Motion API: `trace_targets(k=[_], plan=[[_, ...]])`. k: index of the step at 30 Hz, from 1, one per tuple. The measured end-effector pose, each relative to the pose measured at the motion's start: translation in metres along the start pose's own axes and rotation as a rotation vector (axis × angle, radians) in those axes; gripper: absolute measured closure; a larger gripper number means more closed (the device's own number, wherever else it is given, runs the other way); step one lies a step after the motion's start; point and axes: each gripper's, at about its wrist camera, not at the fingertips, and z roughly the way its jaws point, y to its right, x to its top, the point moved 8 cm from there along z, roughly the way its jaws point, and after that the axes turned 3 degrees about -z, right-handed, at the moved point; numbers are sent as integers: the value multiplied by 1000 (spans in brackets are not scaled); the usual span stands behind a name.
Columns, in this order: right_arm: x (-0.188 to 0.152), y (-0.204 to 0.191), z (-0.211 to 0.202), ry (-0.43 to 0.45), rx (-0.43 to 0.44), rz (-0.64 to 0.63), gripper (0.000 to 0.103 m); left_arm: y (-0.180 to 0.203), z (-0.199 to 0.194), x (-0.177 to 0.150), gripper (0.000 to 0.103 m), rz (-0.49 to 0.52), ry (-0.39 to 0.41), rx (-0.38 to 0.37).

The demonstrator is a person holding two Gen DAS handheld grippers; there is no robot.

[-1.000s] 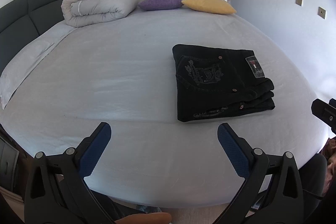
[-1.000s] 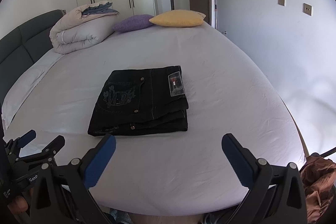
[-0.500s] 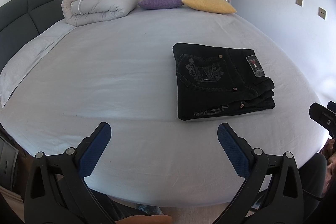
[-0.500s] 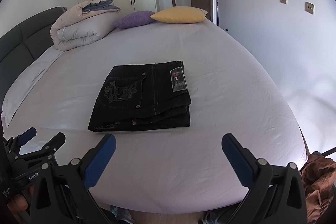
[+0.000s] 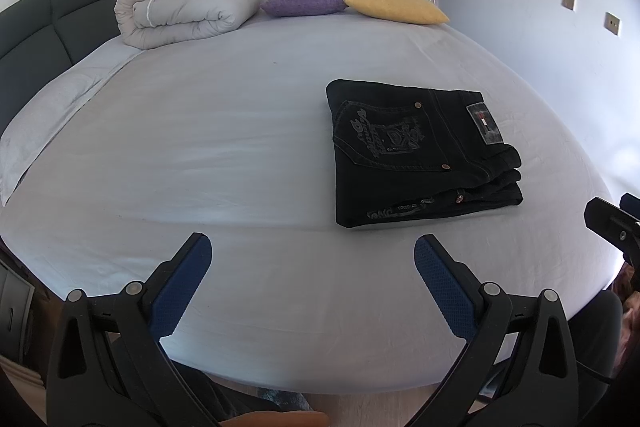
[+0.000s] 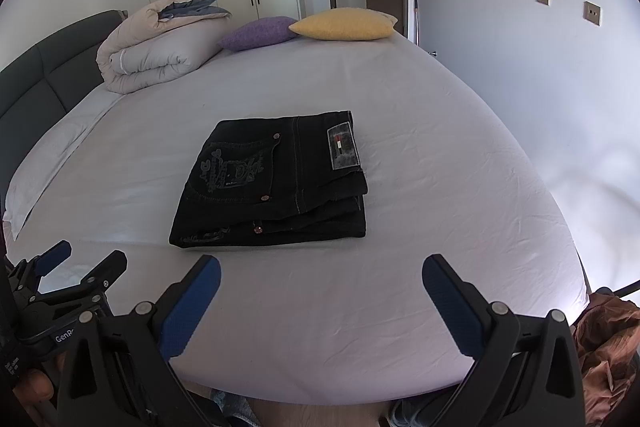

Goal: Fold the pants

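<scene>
Black pants (image 5: 416, 151) lie folded in a neat rectangle on the bed, back pocket embroidery and label up; they also show in the right wrist view (image 6: 276, 183). My left gripper (image 5: 312, 247) is open and empty, held over the near bed edge, left of the pants. My right gripper (image 6: 320, 267) is open and empty, just in front of the pants' near edge. The left gripper also shows in the right wrist view (image 6: 86, 259) at the lower left, and part of the right gripper shows at the left wrist view's right edge (image 5: 612, 223).
The bed (image 5: 200, 147) has a light sheet. A rolled duvet (image 5: 184, 11), a purple cushion (image 5: 304, 2) and a yellow cushion (image 5: 396, 7) lie at the far end. A dark headboard (image 5: 36, 23) is on the left. Brown cloth (image 6: 608, 339) lies off the bed's right corner.
Both grippers have drifted slightly; the pants sit a little higher in the right wrist view. Both stay open, and the pants have not moved.
</scene>
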Motion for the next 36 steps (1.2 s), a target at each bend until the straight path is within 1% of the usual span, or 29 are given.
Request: trace_targets(k=[36], plan=[[-2,0,1,-4,1,-1,0,9,7,-5,0,4,-8,-5]])
